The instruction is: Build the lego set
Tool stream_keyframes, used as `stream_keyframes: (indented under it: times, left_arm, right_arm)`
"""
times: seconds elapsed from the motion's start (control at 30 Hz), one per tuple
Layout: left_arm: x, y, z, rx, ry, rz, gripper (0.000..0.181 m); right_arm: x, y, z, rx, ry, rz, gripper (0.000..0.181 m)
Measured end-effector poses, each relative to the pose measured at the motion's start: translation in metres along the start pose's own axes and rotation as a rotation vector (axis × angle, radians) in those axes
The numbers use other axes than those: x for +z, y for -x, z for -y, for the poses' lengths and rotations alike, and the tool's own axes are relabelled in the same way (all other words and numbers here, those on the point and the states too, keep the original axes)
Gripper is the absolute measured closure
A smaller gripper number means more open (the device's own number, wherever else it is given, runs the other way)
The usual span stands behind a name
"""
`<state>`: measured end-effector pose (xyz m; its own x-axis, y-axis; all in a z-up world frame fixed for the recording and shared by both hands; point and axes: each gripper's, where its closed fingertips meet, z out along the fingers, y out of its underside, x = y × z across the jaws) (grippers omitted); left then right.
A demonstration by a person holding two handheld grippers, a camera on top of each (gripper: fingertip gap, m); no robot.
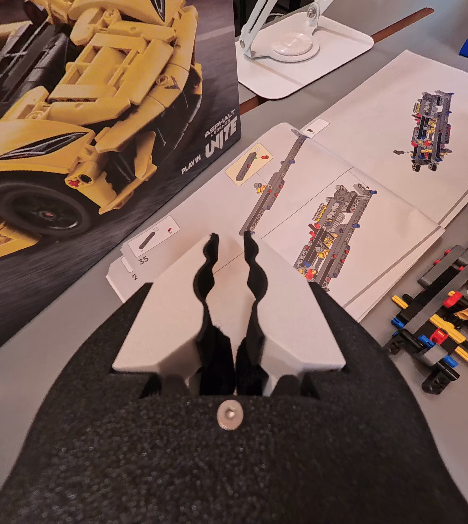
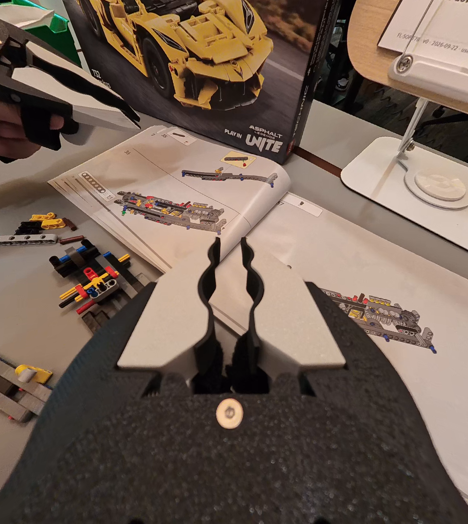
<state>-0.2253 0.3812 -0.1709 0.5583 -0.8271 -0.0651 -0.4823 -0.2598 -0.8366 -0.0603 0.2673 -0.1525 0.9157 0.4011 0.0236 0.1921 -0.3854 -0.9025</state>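
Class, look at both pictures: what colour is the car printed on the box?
Yellow, with black wheels. The car on the box shows best in the right wrist view.

In the left wrist view, your left gripper (image 1: 230, 235) hides the lower part of the instruction booklet (image 1: 340, 181). The partial chassis assembly (image 1: 448, 320) is cut off by the right edge, the set box (image 1: 91, 107) by the top and left edges. In the right wrist view, the grey beam stack (image 2: 3, 388) at lower left is blurred and cropped. The clipboard (image 2: 437, 37) exits the upper right.
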Motion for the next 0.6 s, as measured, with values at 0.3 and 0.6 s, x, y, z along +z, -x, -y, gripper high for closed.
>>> stream_keyframes:
  times: [0.3, 0.6]
  left_arm:
    - [-0.005, 0.000, 0.009, 0.030, -0.020, 0.010, 0.164]
    - [-0.024, -0.037, 0.027, 0.134, -0.089, -0.109, 0.158]
  right_arm:
    - [-0.003, -0.011, 0.000, -0.010, -0.008, -0.036, 0.168]
    - [-0.030, -0.015, 0.000, 0.192, 0.079, 0.076, 0.167]
